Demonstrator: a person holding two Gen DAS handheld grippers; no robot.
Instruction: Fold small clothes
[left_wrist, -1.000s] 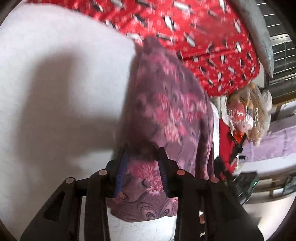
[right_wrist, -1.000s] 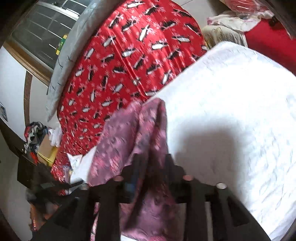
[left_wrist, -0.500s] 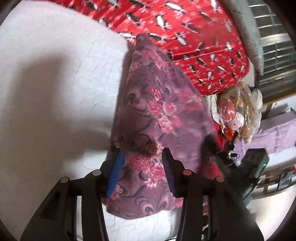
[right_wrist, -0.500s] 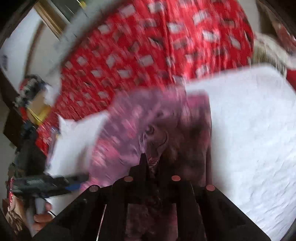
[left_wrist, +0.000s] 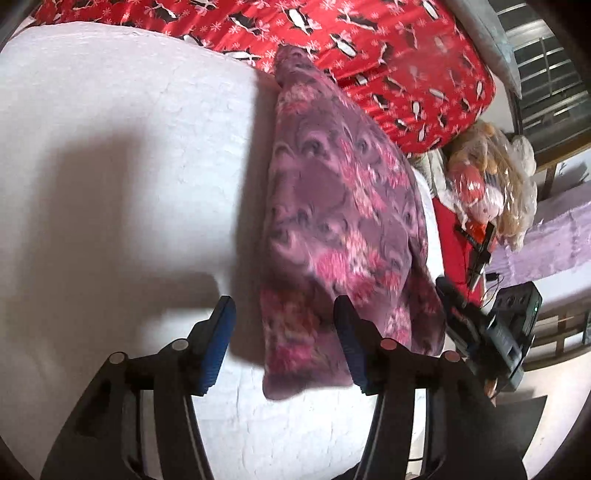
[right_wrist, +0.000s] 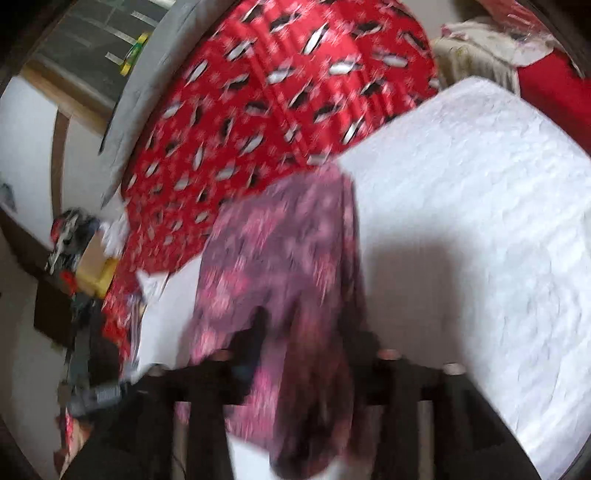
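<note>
A purple garment with pink flowers (left_wrist: 340, 229) lies folded in a long narrow strip on the white quilted surface (left_wrist: 110, 155). My left gripper (left_wrist: 282, 339) is open, its blue-padded fingers (left_wrist: 221, 332) apart over the garment's near end, not holding it. In the blurred right wrist view the same garment (right_wrist: 288, 258) runs away from my right gripper (right_wrist: 306, 339), whose jaws stand apart around the cloth's near end. The right gripper also shows at the right of the left wrist view (left_wrist: 491, 332).
A red blanket with penguin prints (left_wrist: 369, 48) lies beyond the white surface. A plastic bag of soft toys (left_wrist: 491, 184) and a purple cloth sit to the right. In the right wrist view, a cluttered shelf (right_wrist: 74, 251) stands at left.
My left gripper opened and let go of the garment, which dropped flat onto the white surface. My right gripper's jaws also spread apart and it moved fast, blurring the view.
</note>
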